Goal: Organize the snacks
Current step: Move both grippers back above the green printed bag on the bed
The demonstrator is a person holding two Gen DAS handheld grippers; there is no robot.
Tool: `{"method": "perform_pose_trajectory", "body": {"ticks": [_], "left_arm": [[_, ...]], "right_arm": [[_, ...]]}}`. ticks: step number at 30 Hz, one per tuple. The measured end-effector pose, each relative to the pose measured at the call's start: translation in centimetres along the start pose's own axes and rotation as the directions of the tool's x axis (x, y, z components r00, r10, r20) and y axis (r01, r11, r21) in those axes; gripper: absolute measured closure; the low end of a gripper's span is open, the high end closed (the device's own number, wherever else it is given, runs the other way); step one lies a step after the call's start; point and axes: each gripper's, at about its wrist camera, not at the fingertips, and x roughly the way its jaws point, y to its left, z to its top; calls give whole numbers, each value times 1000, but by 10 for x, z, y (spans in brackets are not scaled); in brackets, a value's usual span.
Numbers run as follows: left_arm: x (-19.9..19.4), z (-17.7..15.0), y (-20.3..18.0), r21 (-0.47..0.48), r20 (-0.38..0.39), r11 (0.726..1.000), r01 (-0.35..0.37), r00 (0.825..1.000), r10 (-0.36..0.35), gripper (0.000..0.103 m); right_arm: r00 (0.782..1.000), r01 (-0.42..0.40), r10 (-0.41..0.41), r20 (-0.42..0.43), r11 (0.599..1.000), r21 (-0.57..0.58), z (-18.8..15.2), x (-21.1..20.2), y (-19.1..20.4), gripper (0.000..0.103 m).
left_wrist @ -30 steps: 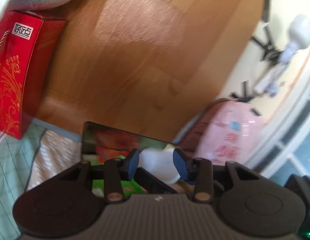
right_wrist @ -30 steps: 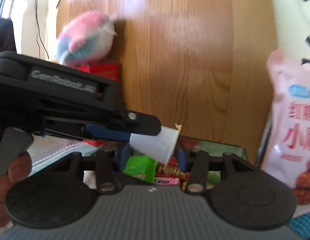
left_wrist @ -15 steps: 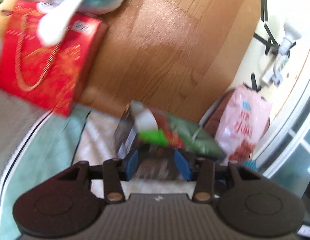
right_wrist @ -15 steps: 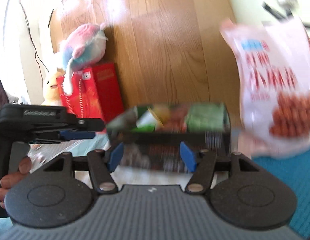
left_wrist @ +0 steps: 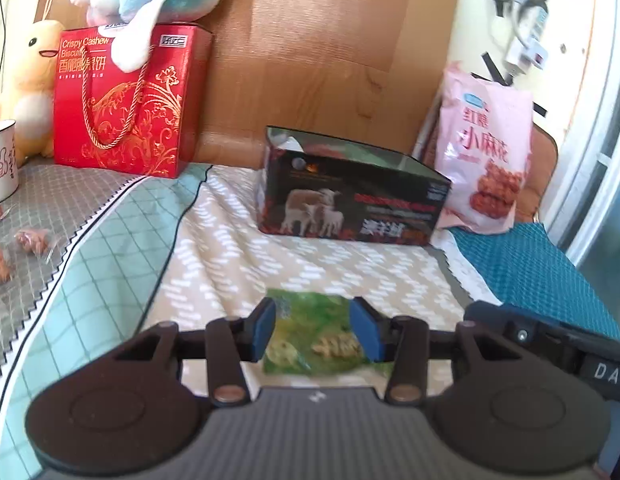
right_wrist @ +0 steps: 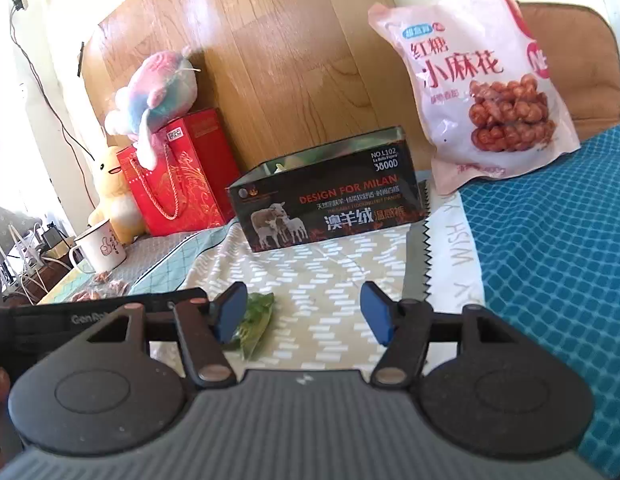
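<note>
Green and crinkly, a snack packet (left_wrist: 317,332) lies flat on the patterned cloth (left_wrist: 238,248), seen between the blue pads of the left gripper (left_wrist: 315,330), whose jaws stand apart and do not appear to press on it. The right gripper (right_wrist: 304,312) is also parted and empty, the packet's edge (right_wrist: 254,324) just beside its left pad. The dark box (left_wrist: 349,200), already holding some snacks, sits further back near the pink bag (left_wrist: 485,148). Probably the step is picking up this packet for the box. To do it well, lower the left pads to straddle a raised fold or edge, since a flat film slips; close gently, then lift clear before heading over the box rim.
</note>
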Motion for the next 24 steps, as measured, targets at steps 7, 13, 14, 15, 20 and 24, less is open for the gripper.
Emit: {"method": "perform_pose_trajectory", "body": {"ticks": [7,13,14,15,20,24], "left_arm": [[-10,-14,-13,32,9,998,-57,998,56,55],[-16,-19,-20,60,32,992,-108,994,106,48],[-16,-19,-21,63,34,992,-111,993,109,47],[-17,-20,-21,65,35,991,-115,993,113,46],[-19,-22,-26,77,43,988,-131,991,128,41],[-19,-24,-30,85,69,985,-152,987,146,28]], "right_arm": [[999,39,-39,18,999,5,-11,-17,-1,38],[998,57,-57,24,998,24,-17,-26,-5,38],[998,60,-61,25,998,26,-18,-27,-5,38],[997,65,-66,26,997,30,-19,-28,-5,37],[997,73,-74,29,996,45,-22,-34,-7,35],[995,97,-98,35,995,36,-27,-36,-6,32]]}}
